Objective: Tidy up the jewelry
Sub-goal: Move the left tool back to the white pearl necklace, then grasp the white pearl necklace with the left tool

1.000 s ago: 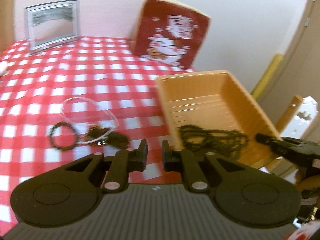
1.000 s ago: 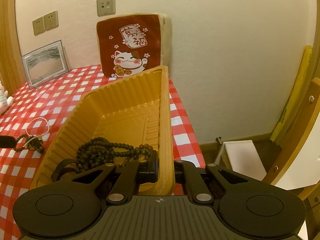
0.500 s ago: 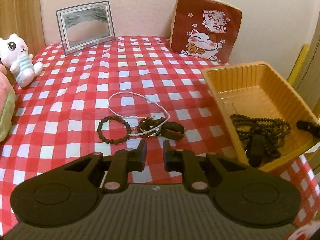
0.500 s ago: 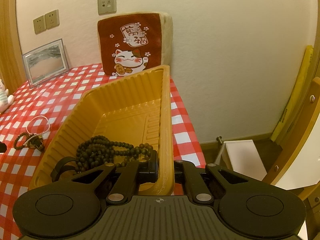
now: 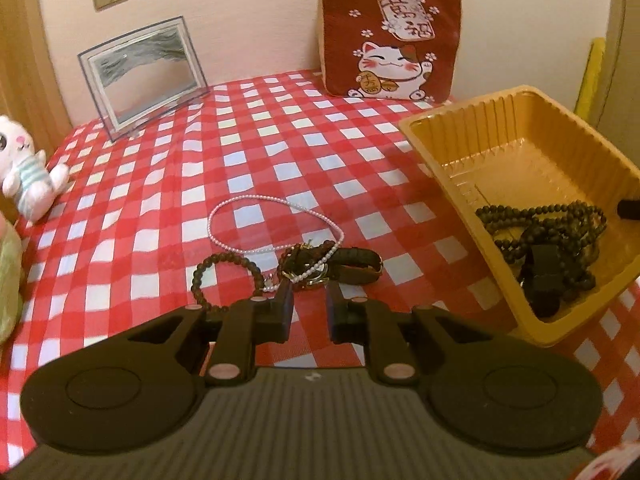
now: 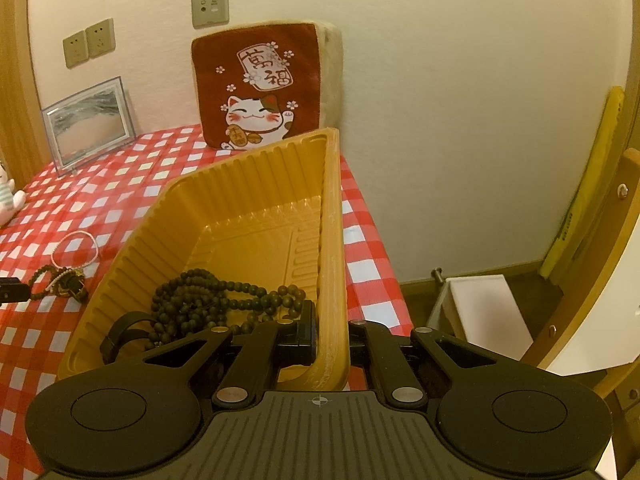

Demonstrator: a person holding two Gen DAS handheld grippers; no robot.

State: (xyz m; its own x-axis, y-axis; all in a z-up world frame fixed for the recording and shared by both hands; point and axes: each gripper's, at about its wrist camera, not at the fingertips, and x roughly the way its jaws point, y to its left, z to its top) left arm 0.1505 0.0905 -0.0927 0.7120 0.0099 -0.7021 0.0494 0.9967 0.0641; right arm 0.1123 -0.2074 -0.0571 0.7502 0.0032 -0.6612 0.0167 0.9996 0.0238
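Left tongs (image 5: 309, 312) now lower and closer over the jewelry pile than a second ago, view swung from the tray back onto the loose pieces; jaws narrowly parted, nothing between them, hovering just short of the tangle. Still out on the checked cloth of the worktop (image 5: 280, 152), toward its near middle: a pearl necklace (image 5: 256, 220) looped open, a dark bead bracelet (image 5: 224, 276) to the left of the pile, a dark strap piece (image 5: 356, 266) to the right, and a small knot of gold and dark bits (image 5: 304, 264) where the strands cross. Right tongs (image 6: 329, 336) unmoved, clamped on the near right wall of the yellow tray (image 6: 332, 240), which sits at the right edge of the worktop. Already inside the tray, at its near end: a long string of dark beads (image 6: 208, 300) and a black band (image 6: 124, 332). Judged about a third done, with one load delivered and the pile waiting. Next pick likely from the tangle directly ahead; jaws will probably need to widen first. Risk of dragging the pearl strand along, since it lies over the knot. Tray steadied against sliding off the edge.
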